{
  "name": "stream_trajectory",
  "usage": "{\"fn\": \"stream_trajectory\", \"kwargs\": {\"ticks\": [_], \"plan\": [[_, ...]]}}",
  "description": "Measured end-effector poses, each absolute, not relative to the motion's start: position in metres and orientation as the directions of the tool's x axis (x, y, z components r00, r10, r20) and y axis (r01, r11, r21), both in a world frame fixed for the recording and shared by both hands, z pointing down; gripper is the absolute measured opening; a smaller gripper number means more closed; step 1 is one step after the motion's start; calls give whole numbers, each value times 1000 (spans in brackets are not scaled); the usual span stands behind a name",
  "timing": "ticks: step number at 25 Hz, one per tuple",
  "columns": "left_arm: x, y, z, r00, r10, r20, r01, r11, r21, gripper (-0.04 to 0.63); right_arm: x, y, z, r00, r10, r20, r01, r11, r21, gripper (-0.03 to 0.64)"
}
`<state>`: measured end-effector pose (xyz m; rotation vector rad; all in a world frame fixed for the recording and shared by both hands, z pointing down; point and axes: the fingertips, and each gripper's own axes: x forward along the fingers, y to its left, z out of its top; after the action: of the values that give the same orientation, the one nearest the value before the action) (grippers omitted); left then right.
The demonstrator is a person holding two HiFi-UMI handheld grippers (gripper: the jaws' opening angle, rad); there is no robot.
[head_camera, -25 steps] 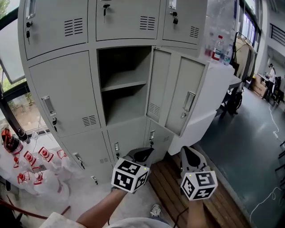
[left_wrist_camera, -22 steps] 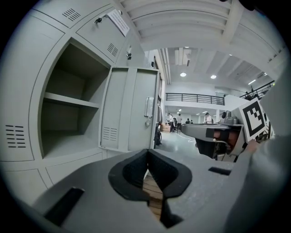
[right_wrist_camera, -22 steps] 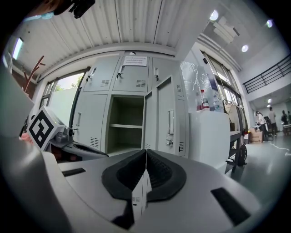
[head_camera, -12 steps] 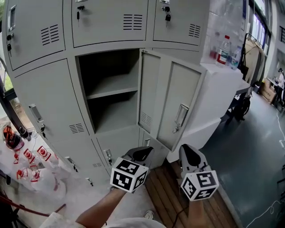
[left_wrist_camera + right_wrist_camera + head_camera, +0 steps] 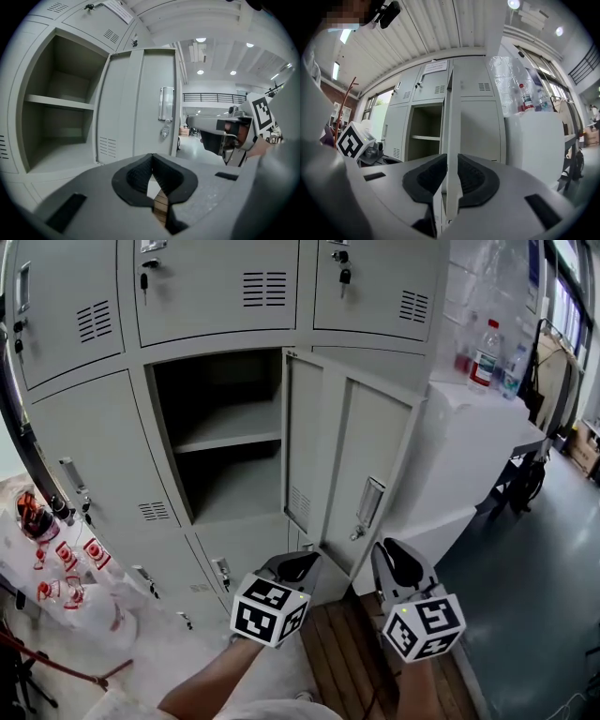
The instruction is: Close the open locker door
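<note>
The middle locker (image 5: 220, 437) of the grey bank stands open, one shelf inside. Its door (image 5: 361, 465) is swung out to the right, the handle (image 5: 370, 505) facing me. My left gripper (image 5: 291, 568) hangs low in front of the lockers, below the open compartment, shut with nothing in it; from the left gripper view (image 5: 152, 157) the door (image 5: 140, 103) stands ahead. My right gripper (image 5: 398, 563) is below the door's handle. In the right gripper view its jaws (image 5: 451, 157) have just been opening to a narrow gap, and the door's edge (image 5: 452, 117) shows through it, not gripped.
A white block (image 5: 469, 446) with bottles (image 5: 485, 357) on top stands right of the door. Clear bags of red-labelled bottles (image 5: 66, 577) lie on the floor at the left. Wooden boards (image 5: 342, 643) lie under the grippers, dark floor (image 5: 525, 596) to the right.
The lockers have come nearer and slid left in the head view as both grippers moved toward them. The door stands just as far open.
</note>
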<state>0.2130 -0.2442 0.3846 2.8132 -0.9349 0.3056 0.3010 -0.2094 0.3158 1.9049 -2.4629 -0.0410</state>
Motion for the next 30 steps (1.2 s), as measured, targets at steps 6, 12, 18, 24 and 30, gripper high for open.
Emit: {"fn": "stream_trajectory", "kwargs": {"ticks": [6,12,18,24,30], "plan": [[222,-258,384,747,-619,241,-651,-754,80,7,306,-221,306,-357,-934,-18,-933,356,42,70],[225,-264,382,723,-647,240,-678,-732,68,7,307,-226,298,-449,-892,-56,-893,449,18,92],[224,-265,382,708,-665,237,-694,-717,65,7,308,-231,294,-537,-840,-80,-841,540,-29,106],[221,-266,379,696,-679,233,-707,-705,59,8,309,-235,294,-588,-804,-95,-803,594,-56,110],[219,-264,378,686,-688,235,-716,-696,54,8,303,-235,292,-613,-784,-96,-786,618,-29,89]]}}
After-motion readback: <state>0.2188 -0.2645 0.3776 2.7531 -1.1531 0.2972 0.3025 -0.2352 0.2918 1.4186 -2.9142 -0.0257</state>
